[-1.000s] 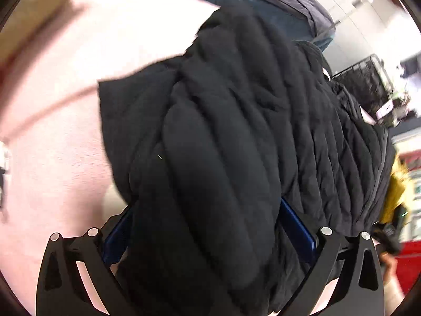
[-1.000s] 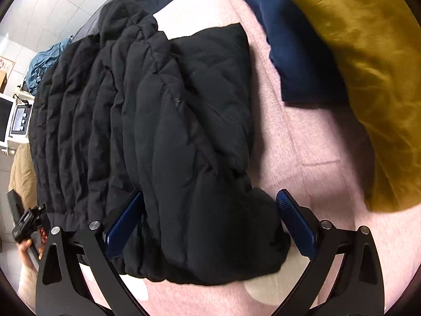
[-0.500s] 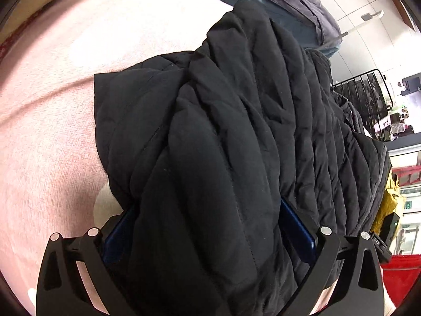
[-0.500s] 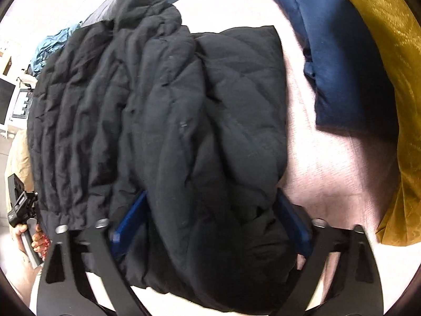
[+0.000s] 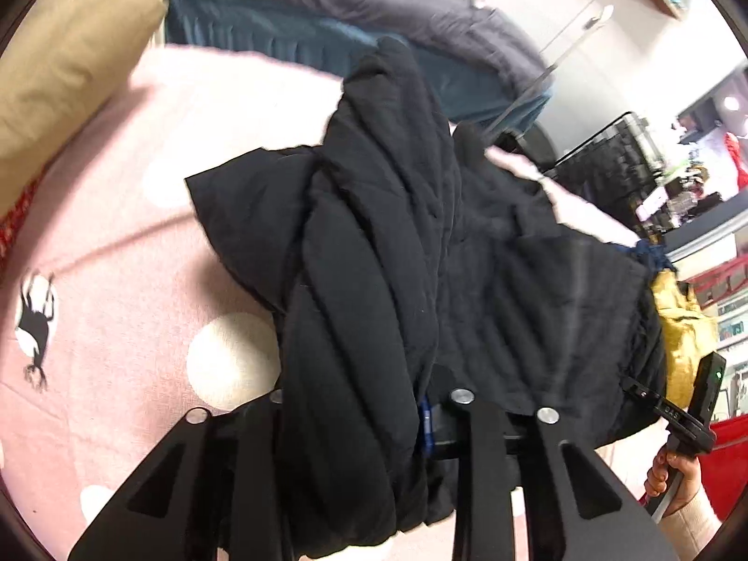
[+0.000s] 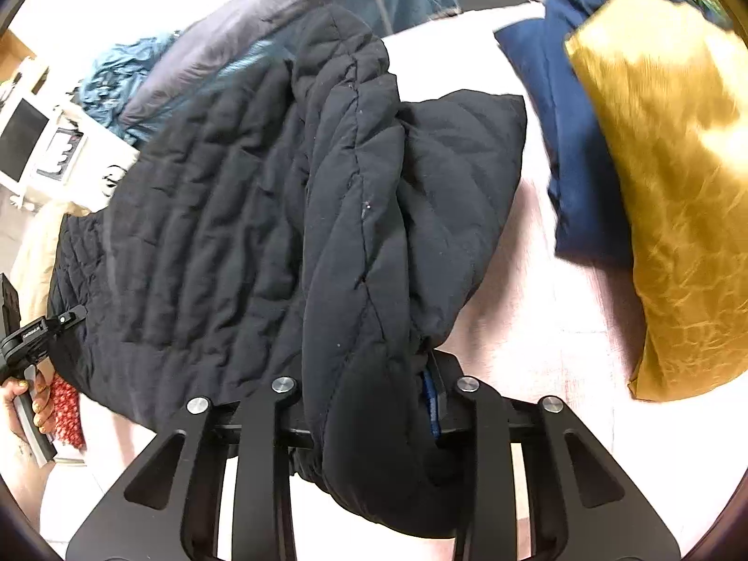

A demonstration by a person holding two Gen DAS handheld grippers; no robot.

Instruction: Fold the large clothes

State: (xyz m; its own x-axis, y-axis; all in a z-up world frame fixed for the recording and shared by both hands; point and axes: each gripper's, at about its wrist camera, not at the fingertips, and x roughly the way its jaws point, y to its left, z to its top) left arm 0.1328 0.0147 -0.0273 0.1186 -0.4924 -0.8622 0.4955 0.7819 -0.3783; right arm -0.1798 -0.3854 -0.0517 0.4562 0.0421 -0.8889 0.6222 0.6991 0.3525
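Observation:
A black quilted puffer jacket point(image 5: 374, 257) lies bunched on a pink bed cover point(image 5: 140, 257). It also shows in the right wrist view point(image 6: 280, 233). My left gripper point(image 5: 355, 425) is shut on a thick fold at the jacket's near edge, and the fabric hides most of its blue pads. My right gripper point(image 6: 374, 402) is shut on a fold at the jacket's other near end, lifting it off the pink cover point(image 6: 537, 327). The jacket stretches between the two grippers.
A tan pillow point(image 5: 61, 70) lies far left on the bed; a dark grey and teal duvet point(image 5: 350, 23) lies behind. In the right wrist view a mustard cushion point(image 6: 668, 187) and a navy garment point(image 6: 570, 140) lie right of the jacket. A wire rack point(image 5: 622, 159) stands beyond.
Both grippers closed from wide open onto folds of the jacket and lifted them. The jacket has bunched up and risen off the cover.

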